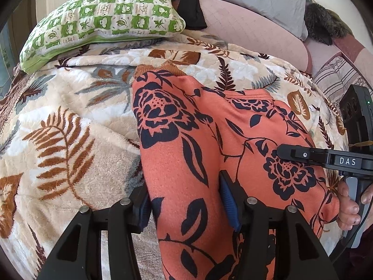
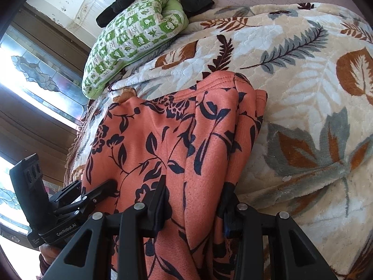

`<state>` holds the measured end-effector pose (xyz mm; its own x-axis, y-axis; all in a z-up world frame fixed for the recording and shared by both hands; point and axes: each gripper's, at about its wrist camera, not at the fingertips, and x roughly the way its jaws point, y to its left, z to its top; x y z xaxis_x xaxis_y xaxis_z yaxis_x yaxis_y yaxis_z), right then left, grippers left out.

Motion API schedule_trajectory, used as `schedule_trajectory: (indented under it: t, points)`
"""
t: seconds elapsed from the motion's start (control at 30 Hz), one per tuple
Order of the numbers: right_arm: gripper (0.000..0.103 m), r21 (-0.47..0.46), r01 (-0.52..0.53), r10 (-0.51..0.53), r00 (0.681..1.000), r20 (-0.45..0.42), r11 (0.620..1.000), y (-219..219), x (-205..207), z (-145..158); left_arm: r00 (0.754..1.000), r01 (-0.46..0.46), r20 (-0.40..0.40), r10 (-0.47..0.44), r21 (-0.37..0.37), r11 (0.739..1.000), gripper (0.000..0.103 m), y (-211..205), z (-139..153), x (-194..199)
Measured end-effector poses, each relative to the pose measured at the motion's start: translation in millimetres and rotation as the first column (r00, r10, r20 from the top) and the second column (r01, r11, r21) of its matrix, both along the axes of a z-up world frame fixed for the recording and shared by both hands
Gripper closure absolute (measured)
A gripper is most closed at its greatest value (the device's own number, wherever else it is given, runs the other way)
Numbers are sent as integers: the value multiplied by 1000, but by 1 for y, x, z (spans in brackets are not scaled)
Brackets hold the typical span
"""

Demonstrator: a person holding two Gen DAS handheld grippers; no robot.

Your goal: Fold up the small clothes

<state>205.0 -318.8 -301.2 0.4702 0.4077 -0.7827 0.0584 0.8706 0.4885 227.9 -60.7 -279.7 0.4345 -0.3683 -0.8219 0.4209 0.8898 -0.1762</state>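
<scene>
We counted one orange garment [image 1: 191, 154] printed with dark navy flowers, one green-and-white checked pillow [image 1: 102, 21], one black cloth [image 1: 188, 2] bunched behind that pillow, and one cream blanket [image 1: 70, 121] with brown and grey leaves carrying all of it. We also saw one grey pillow [image 1: 263, 2] and one dark furry item [image 1: 326, 23] toward the far right corner of the bed, and two grippers.

The garment lay lengthwise over the middle of the blanket, its ribbed brown cuff [image 1: 170, 68] reaching toward the far edge just short of the checked pillow, its near end rising up into both tools.

The left gripper [image 1: 186, 200] had its jaws set moderately apart, with a thick fold of the orange fabric filling the gap between the blue pads [image 1: 227, 200]; we judged it clamped on the garment's near left part. The right gripper [image 2: 194, 200] was likewise parted only as far as the bunched cloth between its fingers, gripping the garment's near right part, where several layers hung stacked along the right edge. In the left view the right gripper's finger lay over the fabric, and bare fingers [image 1: 349, 206] wrapped its handle.
</scene>
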Motion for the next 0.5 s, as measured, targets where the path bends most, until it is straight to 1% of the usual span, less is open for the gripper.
schedule_trajectory:
  t: [0.33,0.5]
  points:
    - [63,4,-5,5,1000,-9,1000,-2,2,-7,1000,-8,1,8,17,1000,42,-2,-9,0]
    - [61,8,-2,2,1000,-11,1000,-2,2,-9,1000,-14,8,14,30,999,37,-2,-11,0]
